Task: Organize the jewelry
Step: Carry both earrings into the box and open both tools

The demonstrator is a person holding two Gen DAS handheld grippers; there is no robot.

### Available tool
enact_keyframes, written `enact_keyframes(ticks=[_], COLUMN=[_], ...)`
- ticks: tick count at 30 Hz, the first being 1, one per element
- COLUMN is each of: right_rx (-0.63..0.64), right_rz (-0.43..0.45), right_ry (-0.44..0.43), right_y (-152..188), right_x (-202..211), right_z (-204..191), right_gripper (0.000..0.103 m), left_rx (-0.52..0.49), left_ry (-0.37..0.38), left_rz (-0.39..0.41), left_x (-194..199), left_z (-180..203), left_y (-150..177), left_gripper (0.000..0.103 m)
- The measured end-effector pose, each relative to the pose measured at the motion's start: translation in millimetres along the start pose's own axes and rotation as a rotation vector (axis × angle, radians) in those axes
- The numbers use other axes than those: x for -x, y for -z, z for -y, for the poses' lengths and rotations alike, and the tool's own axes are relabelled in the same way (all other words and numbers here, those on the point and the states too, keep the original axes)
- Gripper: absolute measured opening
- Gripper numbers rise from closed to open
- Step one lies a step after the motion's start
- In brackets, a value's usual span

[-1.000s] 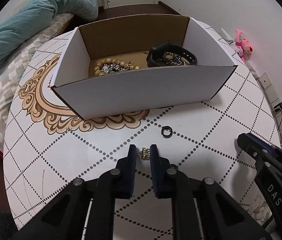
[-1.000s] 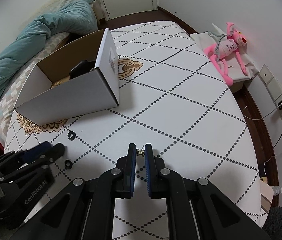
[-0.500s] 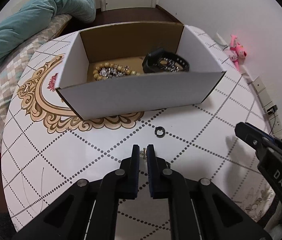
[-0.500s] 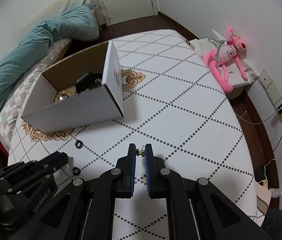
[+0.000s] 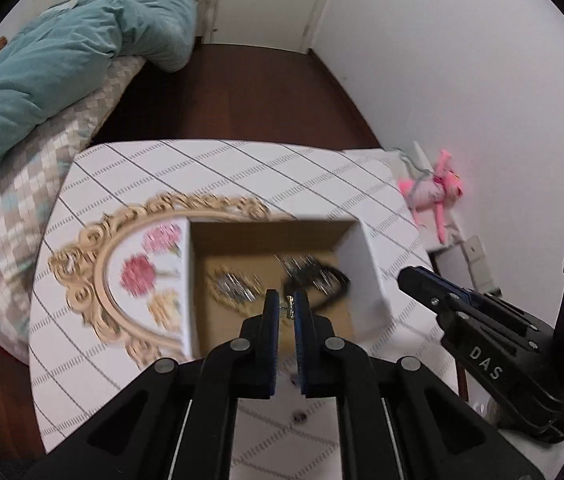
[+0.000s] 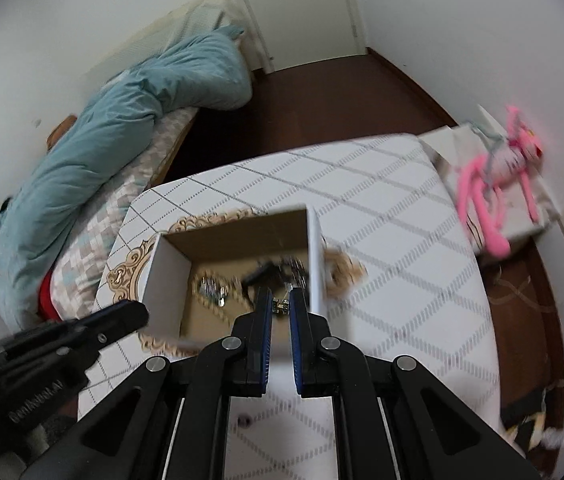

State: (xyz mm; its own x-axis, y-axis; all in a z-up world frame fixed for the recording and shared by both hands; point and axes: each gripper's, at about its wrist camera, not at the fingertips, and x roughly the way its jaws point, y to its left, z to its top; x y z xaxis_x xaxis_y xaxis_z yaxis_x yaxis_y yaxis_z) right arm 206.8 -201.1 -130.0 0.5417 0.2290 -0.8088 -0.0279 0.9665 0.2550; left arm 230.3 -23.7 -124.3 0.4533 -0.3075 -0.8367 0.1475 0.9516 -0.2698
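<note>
Box (image 5: 365,264) lies at twelve o'clock, just beyond and below both tools; left tool (image 5: 286,309) is clamped on a small earring (image 5: 289,307), right tool (image 6: 281,305) on another earring (image 6: 280,305), each poised over the open box

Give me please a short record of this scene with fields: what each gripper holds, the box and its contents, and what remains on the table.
left gripper: shut on a small gold earring, raised over the box
right gripper: shut on a second small earring, also over the box
box: open white cardboard box, brown inside, on the table
box contents: a black band and beaded jewelry, blurred
table: white cloth with diamond lines
left on table: one small dark ring
</note>
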Motion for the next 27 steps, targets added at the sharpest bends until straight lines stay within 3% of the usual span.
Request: enact_keyframes(ticks=[5,12,13,15,16,17,19,20,22,24,26,27], right_rx=[0.036,0.091,0.089,0.091,0.089,0.089,0.097,0.099,0.116,0.131,0.155,0.166], right_rz=[-0.093,-0.233,-0.242,-0.244,-0.244,-0.239,-0.228,-0.222,-0.208,-0.206,-0.21,-0.212], right_ry=[0.016,0.07,0.082,0.085,0.09,0.101,0.113,0.126,0.168,0.204,0.257,0.28], right_y=[-41.9,-60.1,-60.7,-60.0,-60.2,-60.4,-61.2,-61.1,-60.1,-56.3,-49.4,-43.7], right_x=[-41.9,-84.9,-87.3,-87.7,-87.1,-85.8,-82.1,-79.8,-76.0,-72.8,-71.4,-70.9], right_z=[-4.2,-10.8,-10.7,-9.4,-8.6,-8.2,-8.1,-7.9,-8.4,-8.3,-8.9,-9.0], right_gripper=[0.009,0.011,0.013,0.032,0.037,0.043,0.043,0.045,0.058,0.088,0.101,0.101], left_rx=[0.001,0.019,0.028,0.05,0.054,0.057,0.06,0.06,0.056,0.053,0.045,0.039], left_ry=[-0.031,-0.088,-0.092,-0.1,-0.107,-0.124,-0.156,-0.169,-0.196,-0.219,-0.247,-0.257], left_rz=[-0.059,-0.137,-0.143,-0.148,-0.148,-0.144,-0.122,-0.105,-0.101,-0.093,-0.075,-0.07], left_x=[-26.4,-49.9,-51.5,-52.8,-53.0,-52.1,-48.1,-44.8,-43.7,-42.4,-41.0,-41.3], left_z=[-14.0,-26.1,-28.7,-33.1,-34.9,-36.6,-39.1,-40.6,-42.5,-44.4,-45.1,-45.0], left_y=[-31.3,-48.9,-50.7,-51.8,-52.4,-52.3,-51.1,-48.8,-46.5,-41.4,-34.6,-32.1], left_gripper=[0.005,0.009,0.009,0.015,0.025,0.042,0.066,0.068,0.069,0.076,0.096,0.101])
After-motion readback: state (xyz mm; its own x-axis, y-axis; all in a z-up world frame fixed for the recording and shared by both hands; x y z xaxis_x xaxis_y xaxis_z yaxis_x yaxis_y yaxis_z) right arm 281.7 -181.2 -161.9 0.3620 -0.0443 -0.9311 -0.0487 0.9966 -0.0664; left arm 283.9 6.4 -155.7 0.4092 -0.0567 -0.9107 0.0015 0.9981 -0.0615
